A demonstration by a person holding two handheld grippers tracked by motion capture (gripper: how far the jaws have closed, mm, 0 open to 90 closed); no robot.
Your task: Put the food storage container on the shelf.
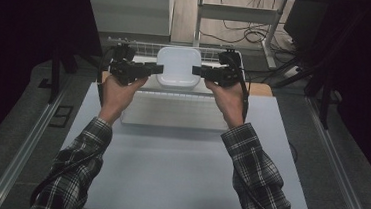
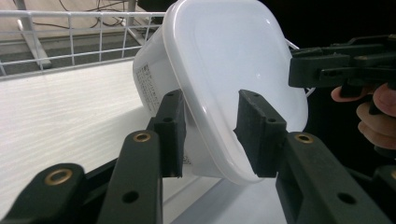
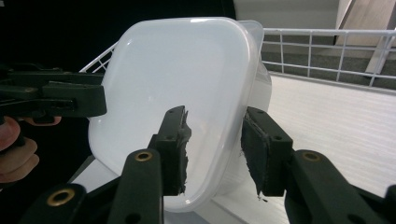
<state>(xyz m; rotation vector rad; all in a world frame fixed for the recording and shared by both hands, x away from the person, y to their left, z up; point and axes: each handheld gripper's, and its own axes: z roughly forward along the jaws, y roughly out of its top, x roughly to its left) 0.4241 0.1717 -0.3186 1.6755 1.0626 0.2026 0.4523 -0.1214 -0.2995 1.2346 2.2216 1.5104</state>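
A white plastic container point(image 1: 178, 67) with a fitted lid stands on the white slatted floor of a wire-rimmed rack. My left gripper point(image 1: 159, 69) is at its left edge and my right gripper point(image 1: 196, 70) at its right edge, both pointing inward. In the left gripper view the lid rim point(image 2: 205, 116) runs between the jaws of the left gripper point(image 2: 210, 133), with a gap at each pad. In the right gripper view the right gripper point(image 3: 212, 149) straddles the opposite rim point(image 3: 233, 135) the same way. Neither pair of pads presses on it.
The rack's white wire rail point(image 1: 143, 44) runs along the back and sides of the container. A pale grey table point(image 1: 178, 174) stretches toward the person. Dark floor, metal rails point(image 1: 24, 147) and cables point(image 1: 249, 34) surround it.
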